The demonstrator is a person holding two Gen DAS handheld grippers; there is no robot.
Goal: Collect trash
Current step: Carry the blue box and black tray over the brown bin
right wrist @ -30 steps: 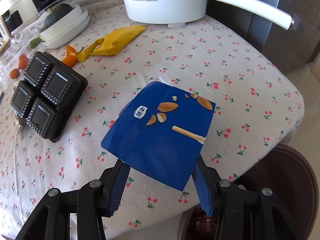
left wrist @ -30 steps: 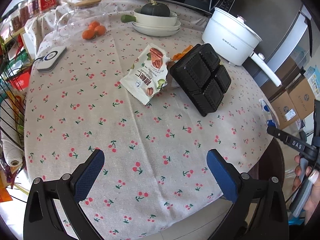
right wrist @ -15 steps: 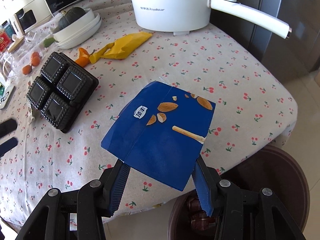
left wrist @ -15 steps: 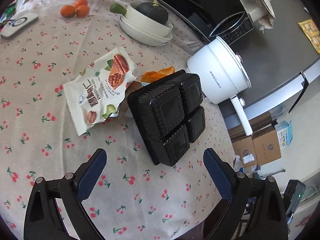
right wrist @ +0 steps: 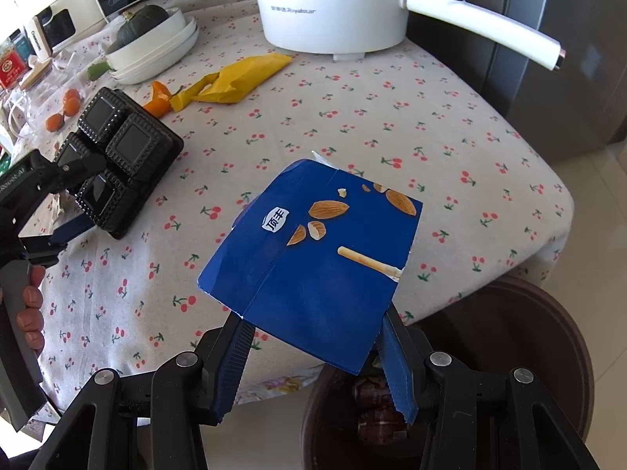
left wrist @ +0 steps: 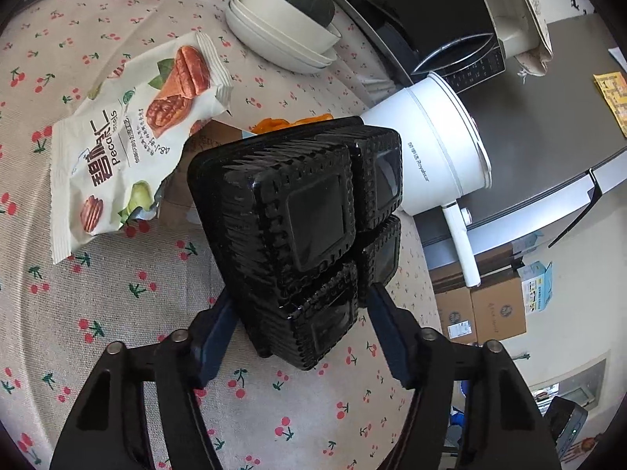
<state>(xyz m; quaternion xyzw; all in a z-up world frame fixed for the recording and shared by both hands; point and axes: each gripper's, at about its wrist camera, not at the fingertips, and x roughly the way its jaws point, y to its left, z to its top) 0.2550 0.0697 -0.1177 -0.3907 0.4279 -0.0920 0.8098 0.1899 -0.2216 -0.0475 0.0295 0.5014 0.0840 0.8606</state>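
A black plastic tray (left wrist: 313, 211) with four ribbed cells leans on the cherry-print tablecloth (left wrist: 117, 313). My left gripper (left wrist: 301, 295) has its jaws closing on the tray's near corner, and both blue pads touch its sides. In the right wrist view the left gripper (right wrist: 76, 196) straddles that corner of the tray (right wrist: 129, 145), with a person's hand on its handle. My right gripper (right wrist: 313, 321) is shut on a flattened blue snack box (right wrist: 313, 250). It holds the box above the table's edge and a brown bin (right wrist: 529, 337).
A white pecan bag (left wrist: 133, 133) lies left of the tray. A yellow wrapper (right wrist: 243, 78) and orange peel (right wrist: 156, 98) lie behind it. A white electric pot (right wrist: 333, 4) and stacked bowls holding a pumpkin (right wrist: 156, 51) stand at the back. Wrappers lie inside the bin.
My left gripper has moved in and down to the black tray, rolled, and narrowed its jaws around the tray's corner. The right gripper still holds the blue box and has drifted slightly over the bin.
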